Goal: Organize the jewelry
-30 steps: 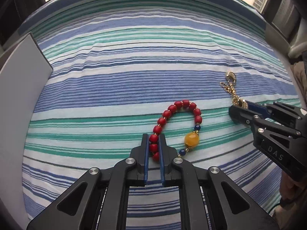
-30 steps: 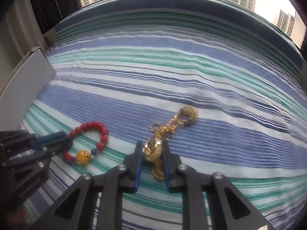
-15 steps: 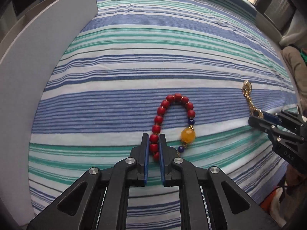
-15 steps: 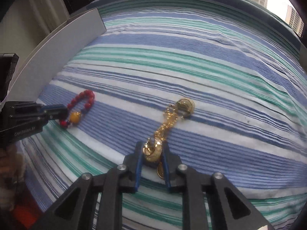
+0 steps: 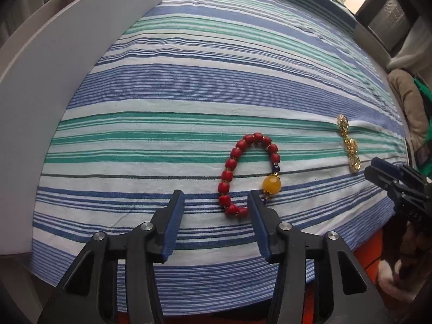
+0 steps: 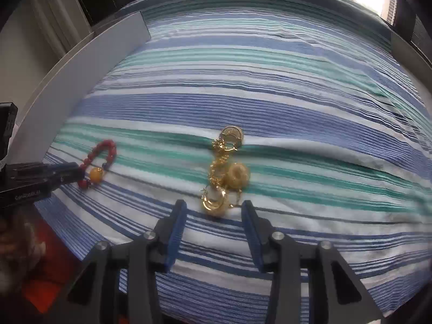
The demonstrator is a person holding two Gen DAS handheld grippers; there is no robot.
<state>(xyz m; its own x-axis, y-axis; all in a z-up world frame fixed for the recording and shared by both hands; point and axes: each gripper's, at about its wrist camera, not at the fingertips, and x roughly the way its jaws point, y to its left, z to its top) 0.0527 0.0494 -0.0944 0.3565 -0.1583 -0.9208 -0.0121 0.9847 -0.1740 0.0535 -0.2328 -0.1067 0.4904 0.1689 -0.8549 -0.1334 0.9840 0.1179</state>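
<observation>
A red bead bracelet [image 5: 244,170] with a yellow bead lies flat on the striped cloth [image 5: 189,86]. My left gripper [image 5: 216,199] is open, its jaws standing either side of the bracelet's near end. A heap of gold jewelry [image 6: 224,178] lies on the cloth just beyond my right gripper [image 6: 214,208], which is open and empty. The bracelet also shows in the right wrist view [image 6: 97,164], beside the left gripper [image 6: 67,174]. The gold jewelry [image 5: 349,145] and the right gripper [image 5: 378,172] show at the right of the left wrist view.
A white board [image 5: 67,67] stands along the left side of the cloth; it also shows in the right wrist view [image 6: 89,64]. The cloth's near edge drops off just below both grippers. Windows lie beyond the far edge.
Both grippers have opened and let go: the left released the red bracelet, the right released the gold jewelry. Both pieces now lie on the cloth near its front edge.
</observation>
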